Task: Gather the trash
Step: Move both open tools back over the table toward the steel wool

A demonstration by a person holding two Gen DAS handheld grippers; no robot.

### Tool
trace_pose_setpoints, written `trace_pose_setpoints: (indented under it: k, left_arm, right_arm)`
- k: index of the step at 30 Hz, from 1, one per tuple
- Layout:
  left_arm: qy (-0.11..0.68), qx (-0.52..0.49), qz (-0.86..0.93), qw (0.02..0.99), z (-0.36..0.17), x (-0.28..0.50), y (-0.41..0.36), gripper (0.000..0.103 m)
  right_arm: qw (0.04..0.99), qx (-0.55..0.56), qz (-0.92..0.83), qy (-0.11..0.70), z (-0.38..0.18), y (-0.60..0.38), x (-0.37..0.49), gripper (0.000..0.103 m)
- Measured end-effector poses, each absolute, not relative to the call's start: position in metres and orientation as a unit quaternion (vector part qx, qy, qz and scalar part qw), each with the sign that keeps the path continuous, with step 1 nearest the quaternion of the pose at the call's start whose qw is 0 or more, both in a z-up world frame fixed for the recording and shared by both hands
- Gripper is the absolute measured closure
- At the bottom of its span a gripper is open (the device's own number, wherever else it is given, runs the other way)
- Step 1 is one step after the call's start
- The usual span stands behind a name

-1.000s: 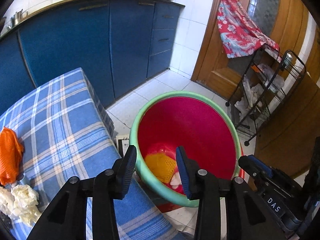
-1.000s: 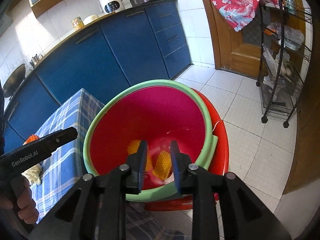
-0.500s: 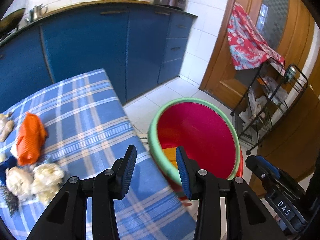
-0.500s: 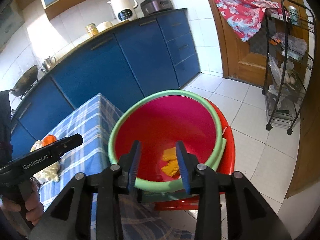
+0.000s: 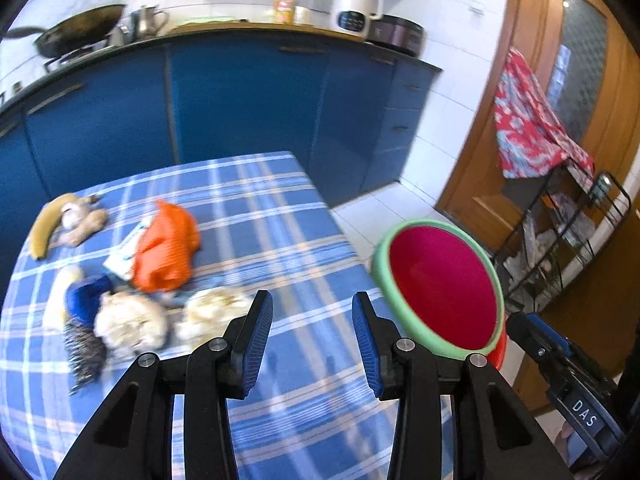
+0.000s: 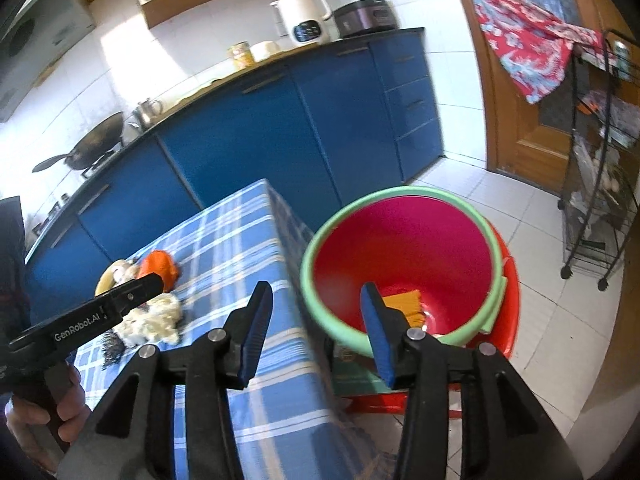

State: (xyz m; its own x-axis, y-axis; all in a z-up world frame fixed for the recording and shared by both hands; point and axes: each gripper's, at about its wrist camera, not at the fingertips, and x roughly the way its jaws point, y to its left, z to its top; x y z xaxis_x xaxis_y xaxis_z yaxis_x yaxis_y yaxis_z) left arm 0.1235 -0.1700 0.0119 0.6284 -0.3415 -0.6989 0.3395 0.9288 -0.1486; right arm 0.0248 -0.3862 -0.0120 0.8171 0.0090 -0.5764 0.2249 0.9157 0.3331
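Trash lies on the blue plaid table: an orange bag, two crumpled paper wads, a blue wrapper, a banana peel. A red bucket with a green rim stands on the floor right of the table; orange-yellow trash lies inside it. My left gripper is open and empty above the table's near right part. My right gripper is open and empty over the table edge beside the bucket.
Blue kitchen cabinets run behind the table, with a kettle and a wok on the counter. A black wire cart and a wooden door with a red cloth stand at the right.
Both grippers have pulled back from over the bucket and swung left toward the table. The right gripper's jaws have opened wider. The trash pile has come into view.
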Motion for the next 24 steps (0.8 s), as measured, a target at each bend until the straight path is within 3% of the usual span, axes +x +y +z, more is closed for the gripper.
trace_pose_setpoints:
  k: [24]
  left_arm:
    - [0.408,-0.071,-0.052,0.909,-0.018,0.131,-0.022,0.060]
  right_arm:
    - [0.929,0.141,0.046,0.340,-0.012,-0.268,0.068,0.048]
